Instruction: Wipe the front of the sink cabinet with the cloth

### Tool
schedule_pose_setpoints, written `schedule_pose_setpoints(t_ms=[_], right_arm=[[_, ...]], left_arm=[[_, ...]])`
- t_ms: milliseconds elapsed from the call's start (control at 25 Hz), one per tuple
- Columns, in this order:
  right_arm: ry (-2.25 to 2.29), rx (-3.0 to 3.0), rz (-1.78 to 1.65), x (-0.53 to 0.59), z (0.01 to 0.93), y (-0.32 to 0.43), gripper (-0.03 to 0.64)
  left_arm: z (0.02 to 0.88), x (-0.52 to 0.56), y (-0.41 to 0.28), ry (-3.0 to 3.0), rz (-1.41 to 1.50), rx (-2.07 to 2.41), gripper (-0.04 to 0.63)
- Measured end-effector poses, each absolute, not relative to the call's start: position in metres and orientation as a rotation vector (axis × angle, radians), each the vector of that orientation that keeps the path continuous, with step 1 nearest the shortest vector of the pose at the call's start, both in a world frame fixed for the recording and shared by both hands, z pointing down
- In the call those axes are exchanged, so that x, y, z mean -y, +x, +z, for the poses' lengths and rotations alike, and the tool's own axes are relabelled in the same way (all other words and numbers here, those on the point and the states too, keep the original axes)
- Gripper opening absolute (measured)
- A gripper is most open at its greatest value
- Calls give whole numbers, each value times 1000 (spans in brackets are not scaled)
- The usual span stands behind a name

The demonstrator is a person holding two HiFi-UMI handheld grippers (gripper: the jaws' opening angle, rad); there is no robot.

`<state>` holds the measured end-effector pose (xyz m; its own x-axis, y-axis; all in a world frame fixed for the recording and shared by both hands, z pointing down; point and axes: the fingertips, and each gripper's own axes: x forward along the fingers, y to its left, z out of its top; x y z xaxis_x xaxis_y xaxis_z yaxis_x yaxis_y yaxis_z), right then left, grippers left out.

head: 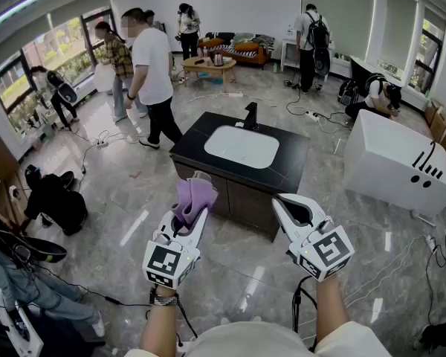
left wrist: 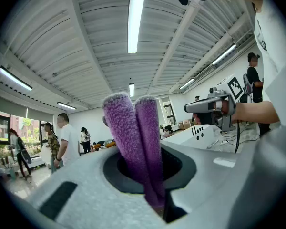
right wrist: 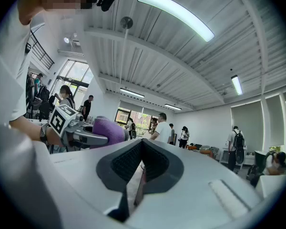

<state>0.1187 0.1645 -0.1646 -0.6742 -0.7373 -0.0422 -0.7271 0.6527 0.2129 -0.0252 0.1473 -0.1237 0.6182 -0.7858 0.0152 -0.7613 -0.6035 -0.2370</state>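
The sink cabinet [head: 241,197] stands in the middle of the floor, with a black top, a white basin [head: 241,146] and a black tap [head: 250,115]. Its dark front faces me. My left gripper [head: 195,193] is shut on a folded purple cloth [head: 194,200], held just short of the cabinet's front left corner. In the left gripper view the cloth [left wrist: 133,142] sticks up out of the jaws against the ceiling. My right gripper [head: 283,204] is shut and holds nothing, a little before the cabinet's front right part. The right gripper view shows the cloth [right wrist: 107,130] at left.
A white tub-like unit [head: 398,162] lies to the right of the cabinet. Several people stand behind it, the nearest [head: 153,73] at back left. Black bags [head: 56,201] lie on the floor at left. Cables [head: 401,262] run over the grey tiles.
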Motion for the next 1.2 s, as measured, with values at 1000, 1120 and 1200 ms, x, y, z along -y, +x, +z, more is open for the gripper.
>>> schedule_pose_setpoints(t_ms=[1000,1120,1200], right_arm=[[1138,2935,-142,-186,-156,163,6],[1142,2933,-132,-183,-153,171,6],[1145,2927,-129,-181,-152,174,6]], left_arm=[[-121,-165,17,-2628,-194,-1309,49],[-120,-163,23,-2633,-187,-1321,49],[-121,-162,26,-2635,-188,-1319,49]])
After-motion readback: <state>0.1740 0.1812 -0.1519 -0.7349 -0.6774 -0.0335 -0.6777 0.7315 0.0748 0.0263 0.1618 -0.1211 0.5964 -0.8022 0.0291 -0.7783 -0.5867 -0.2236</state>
